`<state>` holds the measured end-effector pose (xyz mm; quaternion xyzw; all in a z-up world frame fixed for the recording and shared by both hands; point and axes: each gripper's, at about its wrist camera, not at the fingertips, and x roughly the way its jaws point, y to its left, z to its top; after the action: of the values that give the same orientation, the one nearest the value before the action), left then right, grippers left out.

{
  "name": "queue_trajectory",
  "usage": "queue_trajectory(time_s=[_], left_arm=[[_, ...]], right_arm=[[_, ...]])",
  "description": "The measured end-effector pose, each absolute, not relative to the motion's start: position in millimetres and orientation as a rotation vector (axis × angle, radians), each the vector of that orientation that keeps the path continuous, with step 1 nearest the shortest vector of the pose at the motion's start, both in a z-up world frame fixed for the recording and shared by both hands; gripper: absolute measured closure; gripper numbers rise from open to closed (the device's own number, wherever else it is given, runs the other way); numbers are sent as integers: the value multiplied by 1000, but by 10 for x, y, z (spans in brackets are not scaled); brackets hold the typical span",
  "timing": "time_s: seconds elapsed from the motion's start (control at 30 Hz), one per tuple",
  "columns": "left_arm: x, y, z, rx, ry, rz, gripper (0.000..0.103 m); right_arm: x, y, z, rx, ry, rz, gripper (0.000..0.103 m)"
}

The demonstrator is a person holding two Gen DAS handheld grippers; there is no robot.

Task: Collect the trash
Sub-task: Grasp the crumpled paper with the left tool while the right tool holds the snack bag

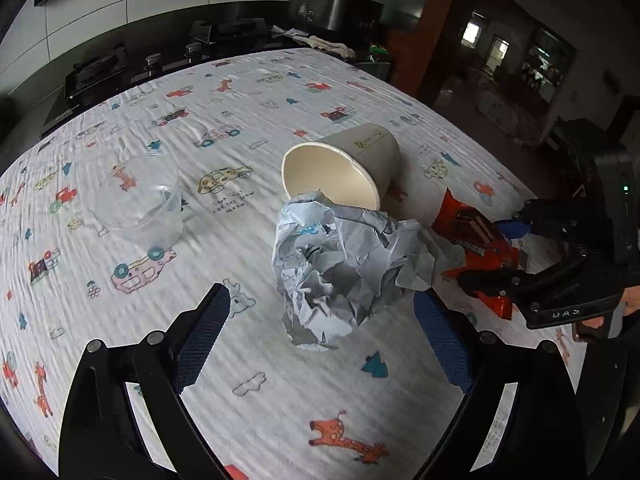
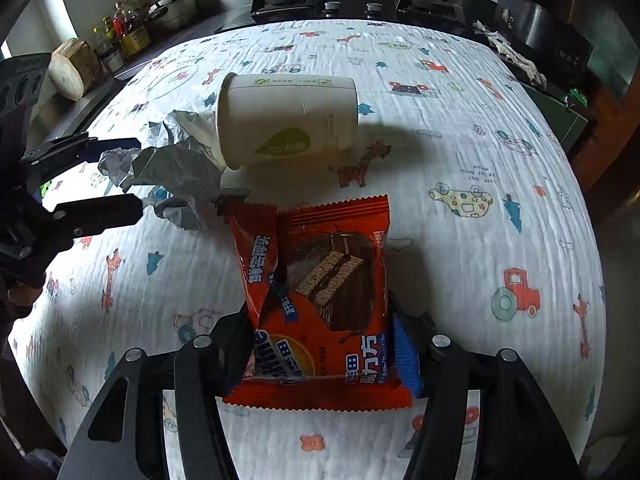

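On the table, which is covered with a white cloth (image 1: 248,360) printed with small cars, giraffes and trees, several pieces of trash lie near each other. A beige paper cup (image 1: 344,164) lies on its side in the middle, with its open mouth turned toward the left wrist camera. Directly in front of its mouth, and touching its rim, sits a crumpled ball of grey and white paper (image 1: 340,264). To the left of these, well apart, stands a clear plastic cup (image 1: 140,200), upright, through which the pattern of the cloth shows.

The left gripper (image 1: 324,332) is wide open. Its two blue-padded fingers (image 1: 204,336) stand on either side of the crumpled paper, near it, but I cannot tell if they touch it.

The right gripper (image 2: 320,344) is closed on a red snack wrapper (image 2: 320,292) with a picture of a chocolate cake on it. Its fingers press the lower part of the wrapper from both sides, and the wrapper stands between them with its upper zigzag edge pointing toward the paper cup. In the left wrist view the same wrapper is seen to the right of the crumpled paper, just beside it.

Behind the table there is a dark counter with a gas stove (image 2: 288,0), and some bottles (image 2: 120,28) stand at the far left in the right wrist view.
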<state>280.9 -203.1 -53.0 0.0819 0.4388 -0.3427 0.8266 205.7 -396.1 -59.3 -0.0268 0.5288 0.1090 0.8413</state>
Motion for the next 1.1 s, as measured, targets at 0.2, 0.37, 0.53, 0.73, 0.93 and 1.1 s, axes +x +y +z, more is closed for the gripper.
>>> queue_trajectory(time_s=[0.2, 0.37, 0.53, 0.73, 0.93, 1.1], left_arm=[[2894, -2192, -665, 192, 954, -753, 11], [2917, -2281, -774, 225, 951, -747, 11], [2911, -2303, -758, 237, 922, -750, 24], [2895, -2227, -718, 210, 917, -740, 42], [2761, -2038, -583, 172, 893, -723, 48], [2559, -1726, -431, 125, 868, -694, 50]], right_arm=[[2046, -3932, -601, -66, 1119, 239, 45], [2055, -3933, -605, -65, 1114, 240, 45], [2042, -3921, -607, -73, 1108, 238, 45], [1995, -3905, -595, -67, 1101, 238, 46], [1881, -3819, -500, -54, 1081, 253, 46], [1755, -3628, -388, -59, 1058, 286, 46]])
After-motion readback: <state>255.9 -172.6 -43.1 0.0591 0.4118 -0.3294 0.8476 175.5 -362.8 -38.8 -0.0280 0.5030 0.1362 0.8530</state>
